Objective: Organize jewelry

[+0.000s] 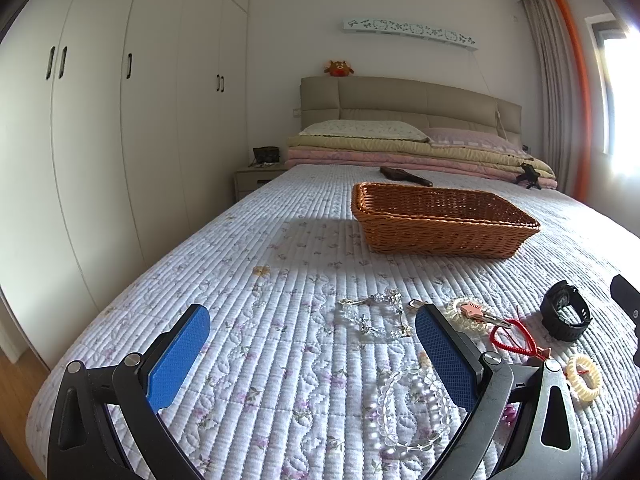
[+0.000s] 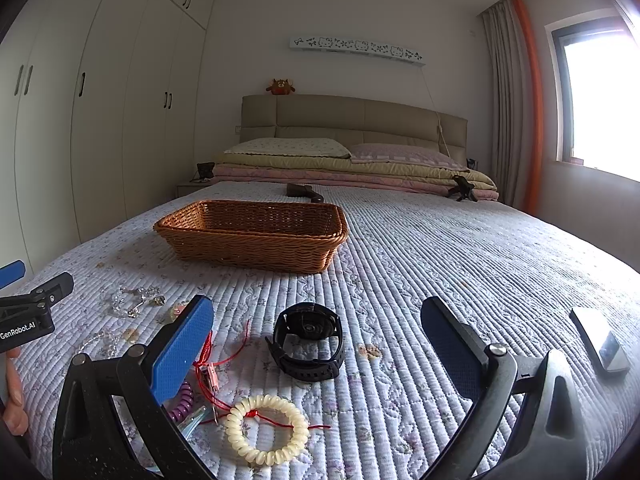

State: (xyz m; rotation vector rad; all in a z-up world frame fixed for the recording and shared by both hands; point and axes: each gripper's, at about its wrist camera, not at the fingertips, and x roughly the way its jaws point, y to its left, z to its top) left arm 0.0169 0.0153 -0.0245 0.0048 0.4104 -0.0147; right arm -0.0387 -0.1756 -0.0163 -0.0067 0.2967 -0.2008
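A bed (image 1: pixel 280 280) with a quilted floral cover fills the room. Its padded beige headboard (image 1: pixel 408 100) stands at the far wall, with a small plush toy (image 1: pixel 338 68) on top. Two pillows (image 2: pixel 288 146) lie on folded blankets (image 2: pixel 340 172). White wardrobes (image 1: pixel 120 120) line the left wall. At the right, bright daylight comes through a window (image 2: pixel 600 100) beside grey and orange curtains (image 2: pixel 516 100).

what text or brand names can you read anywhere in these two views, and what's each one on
"GenRobot.AI": white lettering on the black body of the left gripper, at the left edge of the right wrist view.
The wall shelf above the headboard carries cat-face and bow cutouts, no words.
The black watch has no readable marking.
The silver device on the quilt shows no legible text.
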